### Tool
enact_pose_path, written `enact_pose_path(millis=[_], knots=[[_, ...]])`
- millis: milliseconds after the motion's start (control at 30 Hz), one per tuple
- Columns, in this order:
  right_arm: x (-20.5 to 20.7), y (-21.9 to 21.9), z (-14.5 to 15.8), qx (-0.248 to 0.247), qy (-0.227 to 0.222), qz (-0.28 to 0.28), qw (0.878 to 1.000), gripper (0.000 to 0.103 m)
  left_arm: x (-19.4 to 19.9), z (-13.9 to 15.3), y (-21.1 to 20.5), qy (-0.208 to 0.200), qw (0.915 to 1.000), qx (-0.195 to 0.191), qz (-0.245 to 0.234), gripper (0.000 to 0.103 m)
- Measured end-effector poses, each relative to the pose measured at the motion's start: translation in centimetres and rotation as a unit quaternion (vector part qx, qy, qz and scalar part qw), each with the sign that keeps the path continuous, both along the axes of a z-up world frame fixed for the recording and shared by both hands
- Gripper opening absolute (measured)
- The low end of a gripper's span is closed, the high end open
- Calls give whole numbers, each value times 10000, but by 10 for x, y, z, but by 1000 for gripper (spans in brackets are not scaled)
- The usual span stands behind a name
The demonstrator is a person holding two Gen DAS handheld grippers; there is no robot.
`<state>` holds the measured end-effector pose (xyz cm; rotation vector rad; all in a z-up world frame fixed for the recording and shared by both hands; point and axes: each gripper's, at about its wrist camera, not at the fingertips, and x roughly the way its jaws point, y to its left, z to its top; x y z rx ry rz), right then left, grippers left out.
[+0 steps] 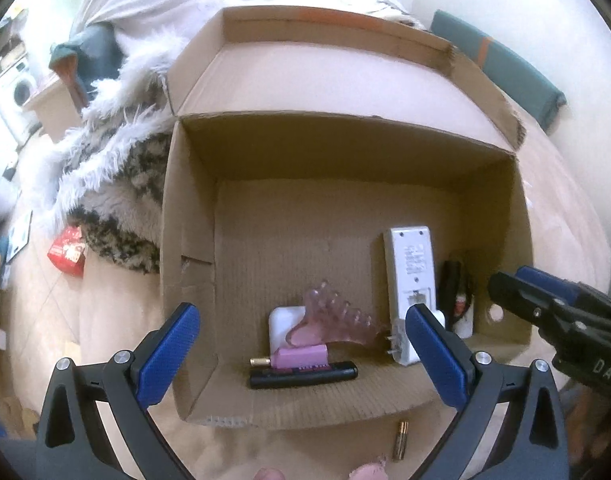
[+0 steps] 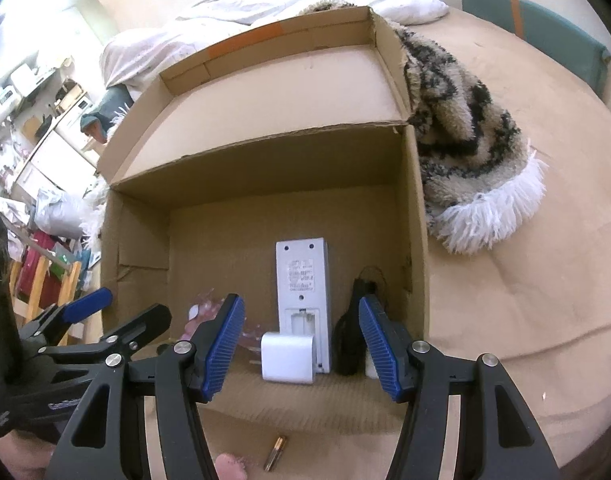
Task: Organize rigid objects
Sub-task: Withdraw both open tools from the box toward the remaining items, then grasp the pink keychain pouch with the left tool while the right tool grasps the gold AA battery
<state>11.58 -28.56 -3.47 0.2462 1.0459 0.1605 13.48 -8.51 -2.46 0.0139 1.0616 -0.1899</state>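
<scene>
Right claw (image 2: 301, 354) stands apart, nothing between its pads, hanging over the near edge of the cardboard box (image 2: 417, 240); left claw (image 1: 301, 354) likewise apart and empty, just beside it. The one piece not yet boxed seems to be the battery (image 2: 274, 453), lying on the bed's tan sheet (image 2: 525, 280) outside the box's near edge, below and behind both sets of fingertips; its long axis runs roughly away from the cameras, slightly tilted. In the right view it sits almost centred between the fingers, so the right claw looks better placed; it would have to draw back and dip.
</scene>
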Motion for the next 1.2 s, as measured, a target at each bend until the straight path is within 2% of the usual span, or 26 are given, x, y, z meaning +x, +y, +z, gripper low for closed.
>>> enact_pose_path(millis=[167, 467, 600, 700, 867, 1067, 1200], knots=[[-20, 3, -1, 85, 49, 46, 9999, 63, -18, -1, -1, -31, 10000, -66, 44, 102], [-53, 11, -10, 351, 395, 285, 9982, 63, -59, -17, 2, 403, 9988, -227, 185, 102], [-62, 12, -19, 439, 585, 326, 9968, 63, -71, -30, 0, 668, 9976, -118, 135, 102], [-62, 10, -30, 444, 841, 235, 9952, 63, -77, -40, -3, 843, 9964, -58, 15, 102], [-59, -1, -47, 651, 1233, -62, 9902, 63, -84, -62, -14, 1043, 9937, 362, -214, 102], [-56, -6, -49, 674, 1268, -182, 9895, 63, -89, -83, -26, 1512, 9867, 326, -499, 101], [-54, -5, -50, 679, 1295, -180, 9891, 63, -95, -100, -43, 1826, 9790, 296, -855, 93]])
